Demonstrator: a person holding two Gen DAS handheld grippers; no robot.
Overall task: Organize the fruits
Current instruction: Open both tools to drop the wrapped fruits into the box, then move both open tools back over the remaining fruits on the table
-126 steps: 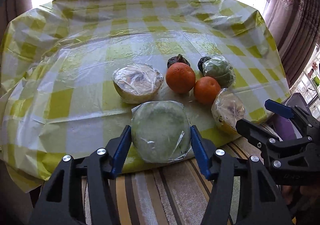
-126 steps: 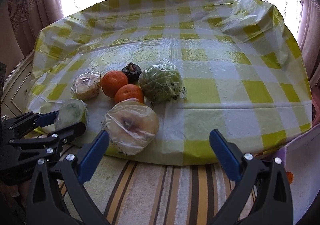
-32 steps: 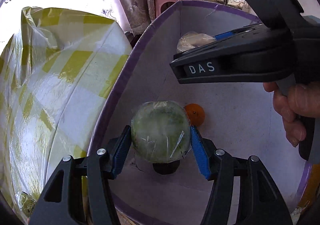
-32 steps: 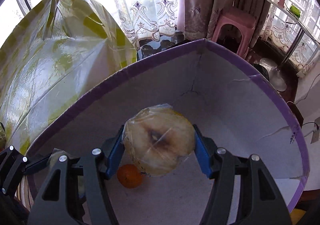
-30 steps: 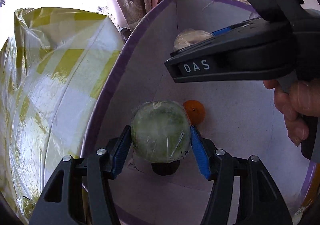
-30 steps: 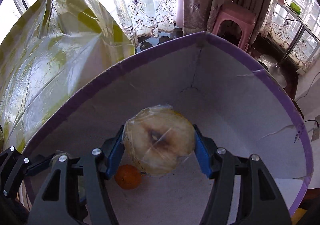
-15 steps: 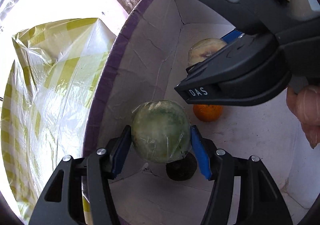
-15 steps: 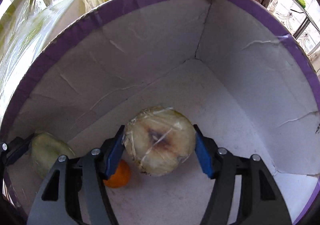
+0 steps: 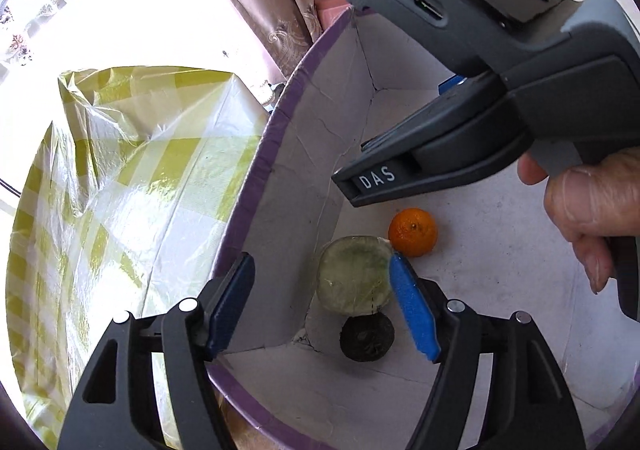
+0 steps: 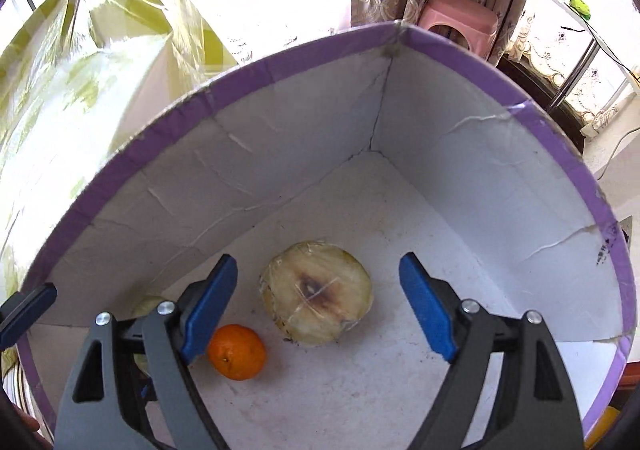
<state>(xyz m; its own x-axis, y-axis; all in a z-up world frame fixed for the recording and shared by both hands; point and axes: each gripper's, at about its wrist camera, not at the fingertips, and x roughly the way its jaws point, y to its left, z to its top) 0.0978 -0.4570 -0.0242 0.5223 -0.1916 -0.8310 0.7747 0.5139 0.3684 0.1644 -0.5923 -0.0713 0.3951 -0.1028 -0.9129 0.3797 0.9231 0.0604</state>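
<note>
A white cardboard box with a purple rim (image 9: 256,166) (image 10: 280,66) holds the fruit. My left gripper (image 9: 324,302) is open above the box's near corner; the wrapped green fruit (image 9: 354,274) lies loose on the box floor below it, beside an orange (image 9: 412,232) and a dark fruit (image 9: 366,336). My right gripper (image 10: 318,306) is open over the box; the wrapped yellowish cut fruit (image 10: 316,292) lies free on the floor between its fingers. The orange (image 10: 238,346) sits at its left. The right gripper's body crosses the top right of the left wrist view.
The table with the yellow checked plastic cloth (image 9: 120,186) (image 10: 80,62) stands left of the box. Curtains and a pink stool (image 10: 460,18) are behind the box. A hand (image 9: 592,210) holds the right gripper's handle.
Both grippers have opened and let go of their wrapped fruits, which now lie on the box floor. Both grippers have lifted a little away from them.
</note>
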